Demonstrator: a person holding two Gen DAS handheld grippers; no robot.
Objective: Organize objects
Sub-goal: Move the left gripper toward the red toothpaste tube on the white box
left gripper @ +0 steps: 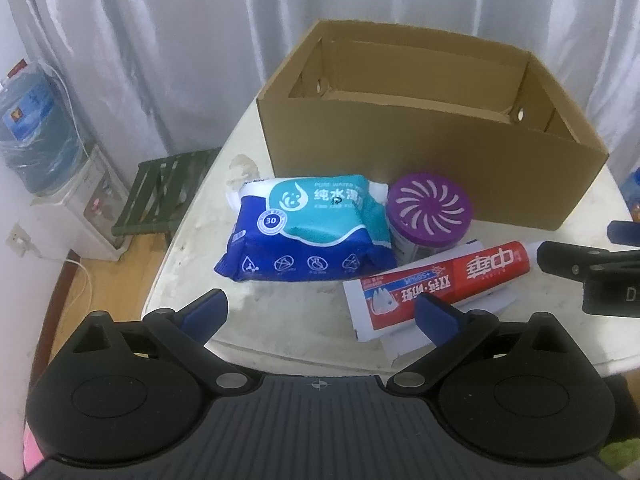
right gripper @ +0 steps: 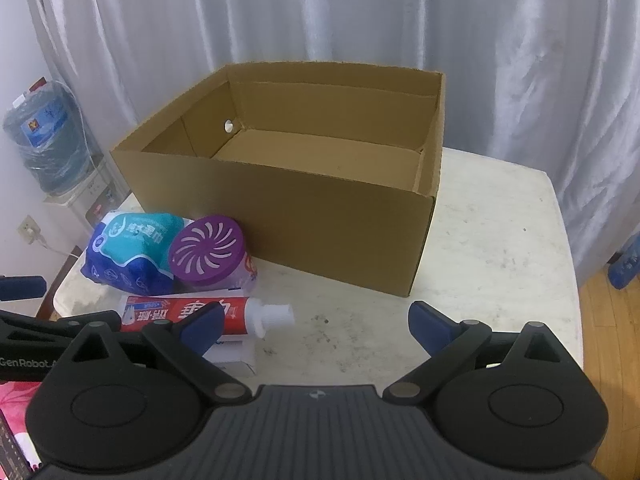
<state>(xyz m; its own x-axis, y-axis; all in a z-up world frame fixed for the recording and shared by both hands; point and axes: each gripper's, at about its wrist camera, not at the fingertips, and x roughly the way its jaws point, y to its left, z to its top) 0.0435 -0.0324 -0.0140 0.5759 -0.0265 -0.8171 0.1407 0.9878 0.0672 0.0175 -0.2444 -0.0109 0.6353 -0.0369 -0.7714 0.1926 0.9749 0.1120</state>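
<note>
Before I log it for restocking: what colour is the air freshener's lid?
Purple, with pale swirl-shaped vents; the air freshener's lid shows best in the left wrist view.

An open cardboard box [right gripper: 288,216] fills the middle of the frame on a worn white surface [right gripper: 500,248], its floor bare. At the lower left, a blue wet-wipe pack [right gripper: 128,252] lies against a purple-lidded air freshener [right gripper: 206,250], just beside the box's front wall. Below them a red toothpaste tube [right gripper: 176,310] rests on a white carton [right gripper: 234,356], cap toward the right. The right gripper [right gripper: 316,320] spreads its blue fingers [right gripper: 430,326] wide along the bottom, nothing between them. A water dispenser [right gripper: 52,148] stands at far left before grey curtains [right gripper: 320,12].
</note>
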